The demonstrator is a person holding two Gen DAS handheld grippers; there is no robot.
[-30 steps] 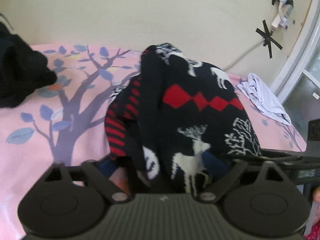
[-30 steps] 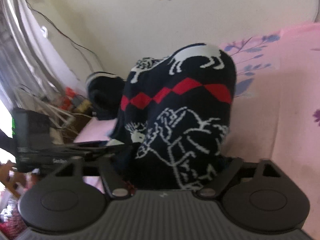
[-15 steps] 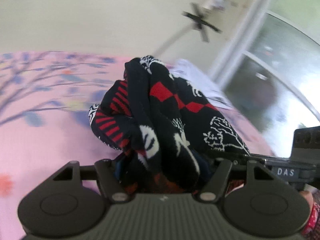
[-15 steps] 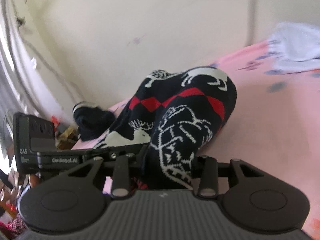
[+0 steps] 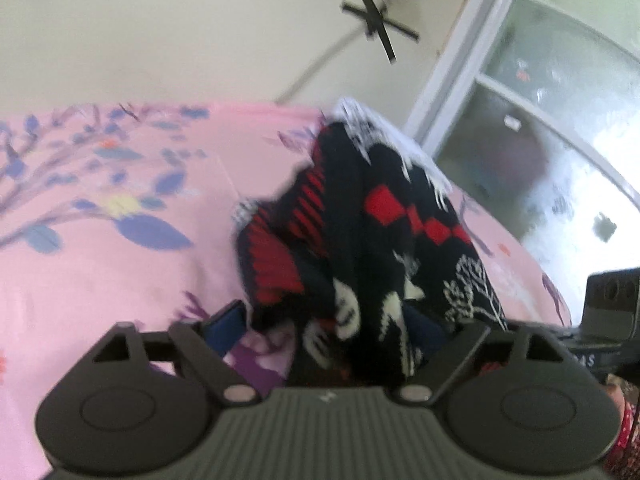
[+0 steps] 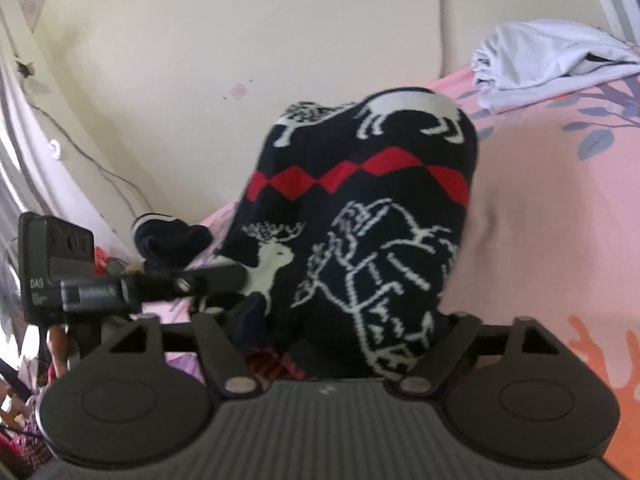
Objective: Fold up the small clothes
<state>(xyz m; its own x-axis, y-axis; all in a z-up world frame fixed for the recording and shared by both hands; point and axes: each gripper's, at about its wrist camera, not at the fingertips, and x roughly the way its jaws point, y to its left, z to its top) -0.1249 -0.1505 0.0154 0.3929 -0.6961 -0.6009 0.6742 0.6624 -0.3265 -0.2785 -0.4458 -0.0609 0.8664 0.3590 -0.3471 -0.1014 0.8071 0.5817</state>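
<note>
A small navy knit sweater (image 5: 372, 248) with red diamonds and white reindeer lies bunched on the pink bedsheet (image 5: 100, 272). It also shows in the right wrist view (image 6: 360, 232). My left gripper (image 5: 332, 332) now has its jaws spread wide, with the sweater's edge lying loose between them; a blue finger pad (image 5: 226, 320) shows bare at the left. My right gripper (image 6: 332, 328) also has its jaws spread, with the cloth resting between them. The left gripper's body (image 6: 132, 284) shows at the left of the right wrist view.
A white garment (image 6: 548, 60) lies on the bed near the wall. A dark garment (image 6: 168, 240) lies at the bed's far edge. A glass door (image 5: 540, 128) and a cream wall (image 5: 200, 40) border the bed.
Both grippers have opened from a closed hold on the sweater. The sweater has been carried across the bed toward the glass door side and now rests lower on the sheet.
</note>
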